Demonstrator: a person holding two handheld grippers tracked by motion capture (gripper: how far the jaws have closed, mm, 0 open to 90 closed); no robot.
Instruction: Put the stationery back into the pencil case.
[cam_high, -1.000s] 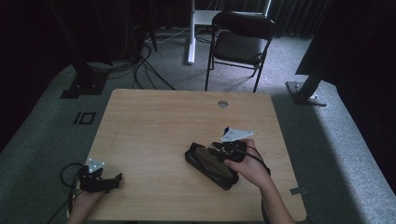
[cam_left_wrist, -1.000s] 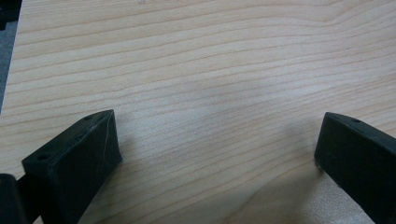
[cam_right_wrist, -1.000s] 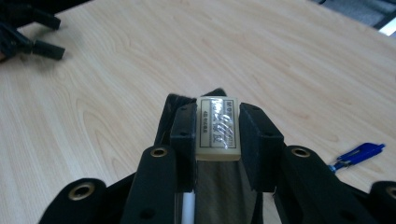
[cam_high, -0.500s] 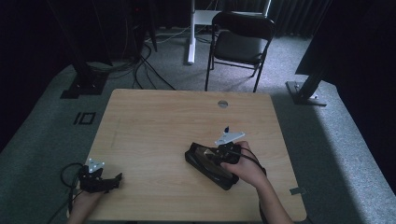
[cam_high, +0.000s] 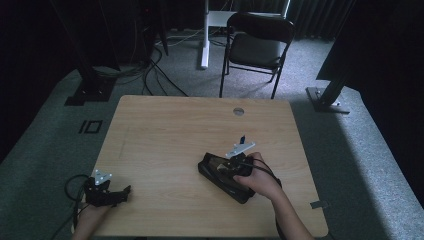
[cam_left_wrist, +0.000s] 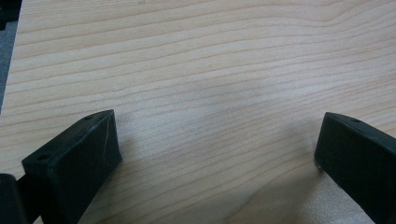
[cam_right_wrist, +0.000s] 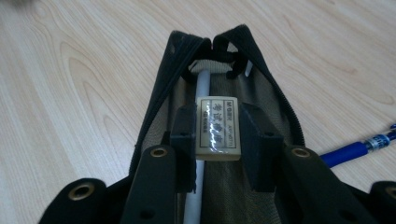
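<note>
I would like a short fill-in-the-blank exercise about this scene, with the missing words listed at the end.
1. The right tongs are shut on a white ____ with printed writing.
2. They hold it over the open black pencil case, where a ____ pen already lies inside.
3. A pen of ____ colour lies on the table beside the case.
4. The left tongs stand ____ over bare wood.

Missing words: eraser; white; blue; open

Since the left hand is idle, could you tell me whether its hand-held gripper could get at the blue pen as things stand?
Probably not: the left hand-held gripper rests far off, and the pencil case lies between it and the blue pen.
</note>
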